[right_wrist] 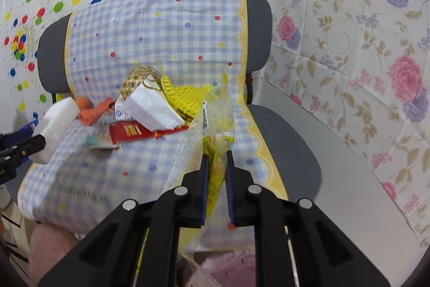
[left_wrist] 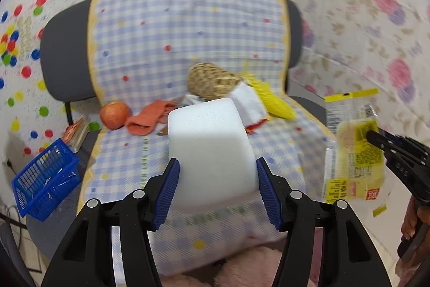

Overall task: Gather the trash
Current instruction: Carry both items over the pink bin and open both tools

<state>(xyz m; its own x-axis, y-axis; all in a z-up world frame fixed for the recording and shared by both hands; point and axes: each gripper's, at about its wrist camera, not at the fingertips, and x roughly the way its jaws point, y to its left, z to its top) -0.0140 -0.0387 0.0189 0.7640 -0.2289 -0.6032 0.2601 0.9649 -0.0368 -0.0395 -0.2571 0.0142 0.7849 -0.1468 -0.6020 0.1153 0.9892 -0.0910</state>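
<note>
Left wrist view: left gripper (left_wrist: 216, 184) clamps white foam block (left_wrist: 209, 149) over chair; right gripper (right_wrist: 217, 174) pinches yellow plastic wrapper (right_wrist: 215, 125).

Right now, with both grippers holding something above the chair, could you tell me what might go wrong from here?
1. The left gripper pinches the white foam block only near its lower end, so it may pivot or slip out during a swing.
2. The right gripper clamps a thin, floppy yellow wrapper; the slick film could slide free.
3. The blue basket sits low beside the chair, and a loose drop could miss it.
</note>
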